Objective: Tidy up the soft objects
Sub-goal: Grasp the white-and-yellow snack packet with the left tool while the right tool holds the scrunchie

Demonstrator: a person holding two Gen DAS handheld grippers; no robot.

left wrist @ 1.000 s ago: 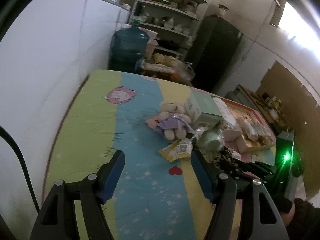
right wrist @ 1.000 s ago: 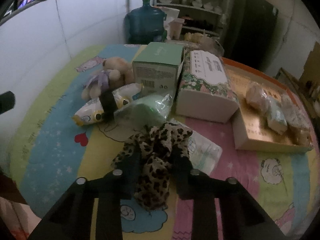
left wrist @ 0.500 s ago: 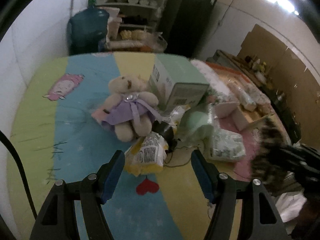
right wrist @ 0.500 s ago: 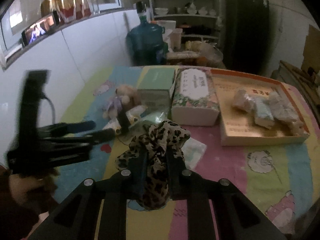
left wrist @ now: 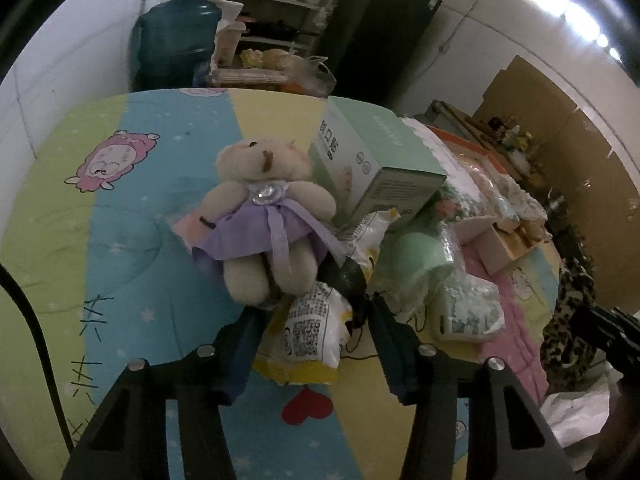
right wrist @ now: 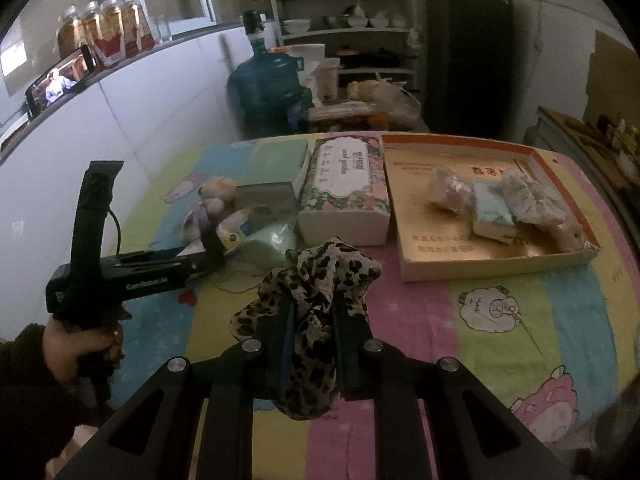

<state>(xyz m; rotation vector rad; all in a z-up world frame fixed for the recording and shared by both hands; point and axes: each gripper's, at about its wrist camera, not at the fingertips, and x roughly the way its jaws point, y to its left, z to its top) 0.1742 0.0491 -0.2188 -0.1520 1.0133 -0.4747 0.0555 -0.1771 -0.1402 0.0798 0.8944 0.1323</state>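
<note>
Right wrist view: right hand-held gripper (right wrist: pixel 314 332) clamped on leopard-print cloth (right wrist: pixel 316 288), held above the near bench (right wrist: pixel 520 320), well apart from the orange tray (right wrist: pixel 496 264) at far right. Left hand-held gripper (left wrist: pixel 316 312) spread wide, fingers either side of the yellow snack packet (left wrist: pixel 308 332), holding nothing. Teddy bear (left wrist: pixel 264 216) lies just beyond it, touching the green box (left wrist: pixel 376 160).

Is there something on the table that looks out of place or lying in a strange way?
Yes. The beige teddy bear in a purple dress lies tipped on a heap of crinkled packets, its legs on the yellow-and-white snack packet. The orange-rimmed cardboard tray holds its soft things tidily.
</note>
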